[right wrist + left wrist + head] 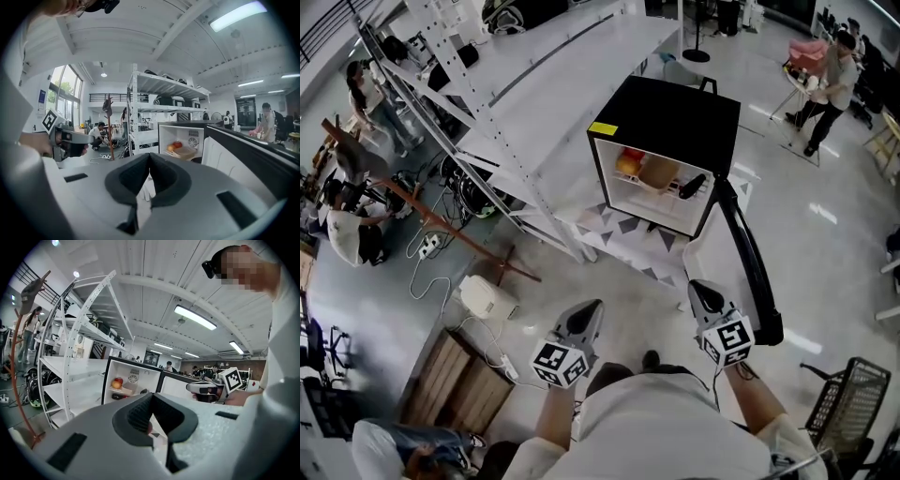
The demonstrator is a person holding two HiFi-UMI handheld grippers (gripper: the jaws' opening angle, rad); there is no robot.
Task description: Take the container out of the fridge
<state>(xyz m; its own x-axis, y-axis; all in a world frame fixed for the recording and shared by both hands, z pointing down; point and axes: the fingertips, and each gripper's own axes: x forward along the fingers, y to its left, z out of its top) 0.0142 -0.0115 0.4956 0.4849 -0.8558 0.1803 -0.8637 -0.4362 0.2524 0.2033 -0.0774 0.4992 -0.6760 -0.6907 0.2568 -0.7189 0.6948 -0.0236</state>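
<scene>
A black mini fridge [667,117] stands on the floor ahead with its door [748,258] swung open to the right. On its shelf sits a pale container [658,172] with red and orange fruit [628,161] to its left and a dark object [692,185] to its right. The container [183,152] also shows in the right gripper view, in the lit fridge [133,380]. My left gripper [586,311] and right gripper [701,289] hover well short of the fridge. Both are shut with nothing in them, as seen at the left gripper [152,398] and the right gripper [149,158].
A white metal shelving rack [516,112] runs along the fridge's left. A wooden coat stand [441,220], cables and a power strip [429,246] lie on the floor at left. A wooden crate [455,380] and a wire basket [853,394] flank me. People stand at far left and far right.
</scene>
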